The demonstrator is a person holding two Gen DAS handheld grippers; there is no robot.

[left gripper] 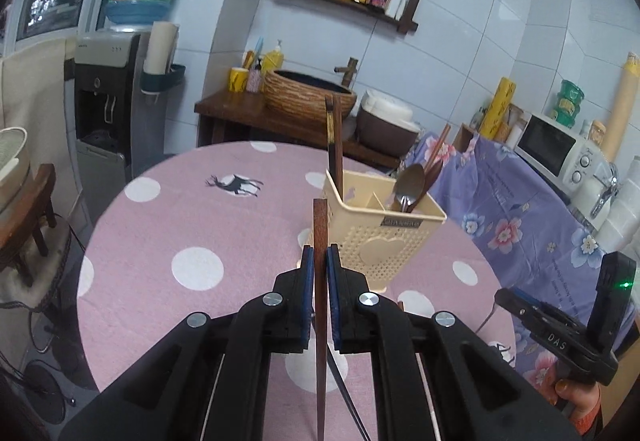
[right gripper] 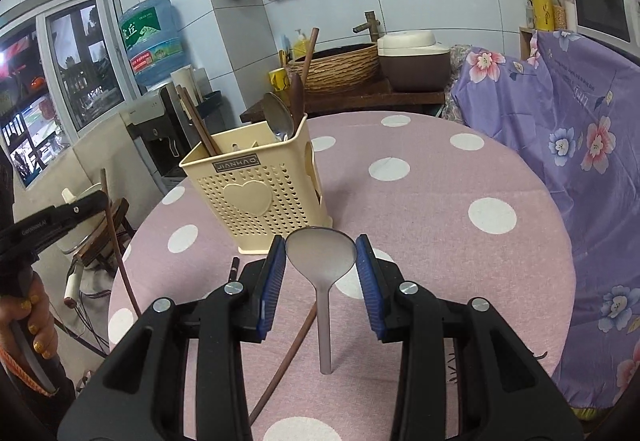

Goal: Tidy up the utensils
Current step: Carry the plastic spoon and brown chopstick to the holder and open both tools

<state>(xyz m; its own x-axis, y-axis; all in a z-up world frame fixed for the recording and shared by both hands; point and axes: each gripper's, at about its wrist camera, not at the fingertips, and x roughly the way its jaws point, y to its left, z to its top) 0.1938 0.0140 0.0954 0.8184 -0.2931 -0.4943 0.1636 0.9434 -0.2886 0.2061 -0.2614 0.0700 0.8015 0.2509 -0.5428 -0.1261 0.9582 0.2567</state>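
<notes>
Left wrist: left tool (left gripper: 319,259) clamps one chopstick (left gripper: 320,321); right tool (right gripper: 321,253) grips one spoon (right gripper: 321,257); one caddy (right gripper: 256,181).

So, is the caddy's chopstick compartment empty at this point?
No: in the left wrist view, two dark chopsticks already stand upright in the back corner of the cream caddy.

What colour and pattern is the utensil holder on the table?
Cream utensil holder, perforated with a raised heart on the front; clearest in the right wrist view.

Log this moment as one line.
left claw: shut on chopstick | right claw: shut on spoon | holder: upright on table, chopsticks and spoons inside | step: inserting pending
</notes>
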